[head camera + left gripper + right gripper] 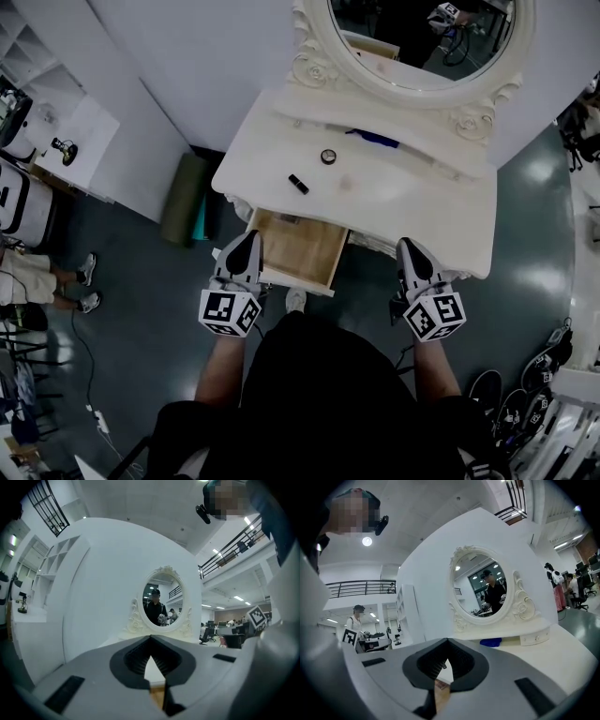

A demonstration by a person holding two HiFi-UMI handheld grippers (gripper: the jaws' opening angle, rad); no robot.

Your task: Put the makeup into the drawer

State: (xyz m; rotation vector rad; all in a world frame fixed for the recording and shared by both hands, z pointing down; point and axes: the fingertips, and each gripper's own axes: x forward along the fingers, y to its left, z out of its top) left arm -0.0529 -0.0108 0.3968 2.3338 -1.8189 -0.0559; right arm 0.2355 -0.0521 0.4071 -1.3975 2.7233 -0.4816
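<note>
Since your left gripper and right gripper are both pinched shut and empty by the open wooden drawer, widen one before reaching: closed jaws could knock the small black makeup tube off the white vanity top.

No text, label, brand or number can be read anywhere.
</note>
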